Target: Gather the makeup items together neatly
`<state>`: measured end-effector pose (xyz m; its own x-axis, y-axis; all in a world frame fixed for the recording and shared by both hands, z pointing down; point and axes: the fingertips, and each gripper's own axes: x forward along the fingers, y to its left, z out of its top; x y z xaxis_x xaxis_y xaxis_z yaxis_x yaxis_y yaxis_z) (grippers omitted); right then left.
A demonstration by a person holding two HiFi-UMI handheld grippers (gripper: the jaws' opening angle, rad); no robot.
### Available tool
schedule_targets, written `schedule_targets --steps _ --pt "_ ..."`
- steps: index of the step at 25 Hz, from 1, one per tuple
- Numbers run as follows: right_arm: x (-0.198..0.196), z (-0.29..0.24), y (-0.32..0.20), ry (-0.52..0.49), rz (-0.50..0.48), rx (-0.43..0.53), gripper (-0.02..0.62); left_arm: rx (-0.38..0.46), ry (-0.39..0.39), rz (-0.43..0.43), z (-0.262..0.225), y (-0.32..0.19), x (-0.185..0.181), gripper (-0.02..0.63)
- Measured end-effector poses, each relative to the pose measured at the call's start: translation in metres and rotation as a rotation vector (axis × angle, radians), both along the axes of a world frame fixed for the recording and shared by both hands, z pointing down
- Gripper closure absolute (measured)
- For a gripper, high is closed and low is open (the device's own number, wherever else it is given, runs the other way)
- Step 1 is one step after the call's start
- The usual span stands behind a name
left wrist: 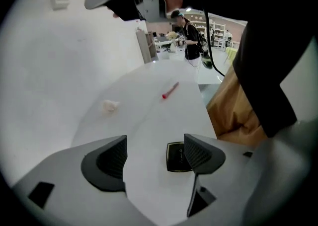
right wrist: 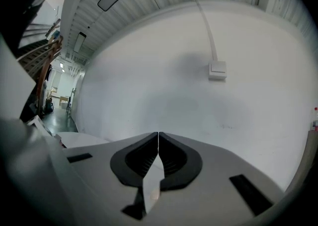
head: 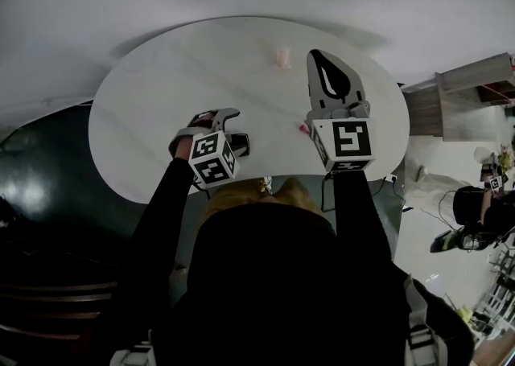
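On the round white table (head: 161, 99), a small black square compact (left wrist: 176, 157) lies just inside the right jaw of my left gripper (left wrist: 155, 143). That gripper is open and holds nothing. In the head view the compact (head: 240, 145) sits beside my left gripper (head: 224, 126) near the table's front edge. A red lip pencil (left wrist: 169, 90) lies farther along the front edge, and a small pale puff (left wrist: 110, 105) rests mid-table. My right gripper (head: 326, 71) is lifted above the table, shut and empty. In its own view it (right wrist: 158, 143) faces a white wall.
The pencil (head: 304, 128) lies under my raised right arm, and the puff (head: 282, 56) sits toward the table's far side. A low shelf unit (head: 471, 95) stands at the right. A person (left wrist: 191, 38) works at benches far behind. A wall box (right wrist: 217, 70) has a cable running up.
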<state>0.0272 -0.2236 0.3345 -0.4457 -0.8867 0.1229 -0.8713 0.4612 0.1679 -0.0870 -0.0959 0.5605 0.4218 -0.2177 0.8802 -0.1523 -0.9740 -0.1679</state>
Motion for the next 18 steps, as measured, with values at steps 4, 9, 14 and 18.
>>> schedule_targets --steps 4,9,14,18 --pt "-0.001 -0.007 0.001 -0.039 0.041 -0.004 0.568 0.162 0.179 -0.125 -0.054 -0.027 -0.004 0.250" --pt "-0.001 -0.012 0.009 -0.066 0.099 -0.021 0.568 0.351 0.433 -0.314 -0.139 -0.058 -0.021 0.250" --pt "-0.014 -0.019 0.027 -0.065 0.133 -0.011 0.568 0.501 0.677 -0.395 -0.213 -0.062 -0.042 0.250" --pt "-0.011 -0.025 0.043 -0.049 0.171 0.064 0.568 0.628 0.755 -0.359 -0.241 -0.057 -0.043 0.250"
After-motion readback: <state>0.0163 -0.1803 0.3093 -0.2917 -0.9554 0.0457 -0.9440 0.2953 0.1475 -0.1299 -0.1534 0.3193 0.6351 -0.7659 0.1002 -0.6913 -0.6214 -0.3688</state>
